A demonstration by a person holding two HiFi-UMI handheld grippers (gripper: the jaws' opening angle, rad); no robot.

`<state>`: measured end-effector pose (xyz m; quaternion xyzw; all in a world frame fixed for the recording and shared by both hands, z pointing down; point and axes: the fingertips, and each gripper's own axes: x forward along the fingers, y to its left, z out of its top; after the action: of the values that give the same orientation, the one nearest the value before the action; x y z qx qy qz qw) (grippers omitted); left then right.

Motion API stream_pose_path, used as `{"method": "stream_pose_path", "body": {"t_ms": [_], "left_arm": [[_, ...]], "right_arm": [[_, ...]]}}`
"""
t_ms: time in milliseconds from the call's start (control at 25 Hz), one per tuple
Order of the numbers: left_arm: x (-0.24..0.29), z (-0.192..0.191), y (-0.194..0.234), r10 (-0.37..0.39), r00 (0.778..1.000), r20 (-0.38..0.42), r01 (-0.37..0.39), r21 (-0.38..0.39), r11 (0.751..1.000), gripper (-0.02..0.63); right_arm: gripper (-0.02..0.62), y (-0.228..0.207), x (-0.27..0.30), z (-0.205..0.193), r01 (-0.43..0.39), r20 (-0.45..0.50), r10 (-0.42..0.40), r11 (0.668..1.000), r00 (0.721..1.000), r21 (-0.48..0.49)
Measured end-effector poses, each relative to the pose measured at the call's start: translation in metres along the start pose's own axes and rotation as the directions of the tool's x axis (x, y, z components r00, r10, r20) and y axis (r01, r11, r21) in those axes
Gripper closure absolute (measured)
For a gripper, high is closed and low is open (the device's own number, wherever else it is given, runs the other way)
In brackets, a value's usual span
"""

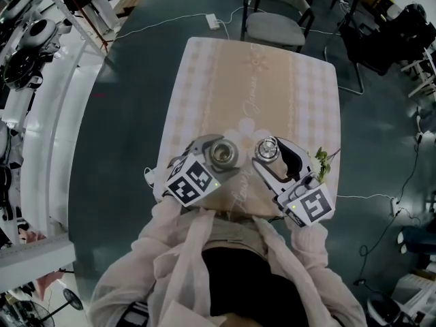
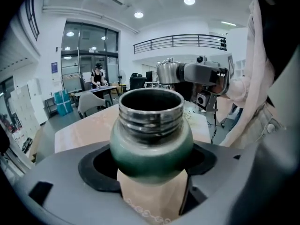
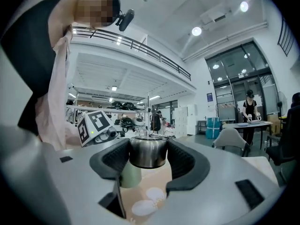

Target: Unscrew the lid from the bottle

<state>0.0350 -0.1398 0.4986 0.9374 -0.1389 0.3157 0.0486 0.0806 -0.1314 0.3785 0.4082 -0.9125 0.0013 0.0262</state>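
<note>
A dark green bottle with a bare threaded steel neck and an open mouth stands upright between the jaws of my left gripper, which is shut on its body. In the head view the bottle is over the near edge of the table, inside the left gripper. The steel lid is off the bottle and sits clamped between the black pads of my right gripper. In the head view the lid hangs just right of the bottle, apart from it, in the right gripper.
The table has a beige checked cloth. A small green sprig lies at its right edge by the right gripper. A grey chair stands at the far end, with a power strip on the floor. Cables run across the floor on the right.
</note>
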Motion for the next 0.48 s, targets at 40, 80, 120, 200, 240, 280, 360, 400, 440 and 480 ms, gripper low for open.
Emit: {"method": "stream_pose_path", "body": {"t_ms": [40, 80, 120, 200, 240, 280, 360, 400, 440, 480], "left_arm": [[-0.001, -0.001, 0.002, 0.008, 1.0, 0.002, -0.008, -0.006, 1.0, 0.21], [-0.002, -0.002, 0.004, 0.017, 1.0, 0.004, -0.017, -0.011, 1.0, 0.21], [-0.003, -0.002, 0.006, 0.026, 1.0, 0.008, -0.026, -0.018, 0.999, 0.21], [-0.005, 0.0, 0.012, 0.046, 0.999, 0.018, -0.045, -0.033, 0.998, 0.21], [-0.005, 0.001, 0.015, 0.055, 0.998, 0.018, -0.054, -0.039, 0.998, 0.21], [-0.006, 0.001, 0.018, 0.062, 0.998, 0.016, -0.061, -0.044, 0.997, 0.21], [-0.006, 0.0, 0.021, 0.073, 0.997, 0.013, -0.072, -0.047, 0.996, 0.21], [-0.006, 0.0, 0.022, 0.076, 0.997, 0.014, -0.076, -0.049, 0.996, 0.21], [-0.006, 0.0, 0.023, 0.078, 0.997, 0.016, -0.078, -0.051, 0.996, 0.21], [-0.006, 0.0, 0.023, 0.079, 0.997, 0.019, -0.078, -0.054, 0.995, 0.21]], "right_arm": [[0.328, -0.001, -0.001, -0.003, 0.013, -0.005, -0.013, 1.0, 1.0, 0.003], [0.328, -0.002, -0.002, -0.007, 0.028, -0.014, -0.028, 1.0, 1.0, 0.004], [0.328, -0.005, -0.004, -0.01, 0.047, -0.021, -0.047, 0.999, 0.999, 0.008], [0.328, -0.013, -0.007, -0.014, 0.093, -0.031, -0.092, 0.995, 0.995, 0.026], [0.328, -0.017, -0.008, -0.016, 0.115, -0.035, -0.114, 0.993, 0.993, 0.038], [0.328, -0.021, -0.009, -0.018, 0.134, -0.039, -0.132, 0.99, 0.99, 0.051], [0.328, -0.028, -0.013, -0.022, 0.165, -0.042, -0.162, 0.983, 0.986, 0.076], [0.328, -0.031, -0.015, -0.024, 0.179, -0.044, -0.175, 0.98, 0.983, 0.086], [0.328, -0.033, -0.017, -0.026, 0.192, -0.048, -0.189, 0.977, 0.981, 0.093], [0.328, -0.035, -0.018, -0.028, 0.205, -0.052, -0.201, 0.974, 0.978, 0.099]]}}
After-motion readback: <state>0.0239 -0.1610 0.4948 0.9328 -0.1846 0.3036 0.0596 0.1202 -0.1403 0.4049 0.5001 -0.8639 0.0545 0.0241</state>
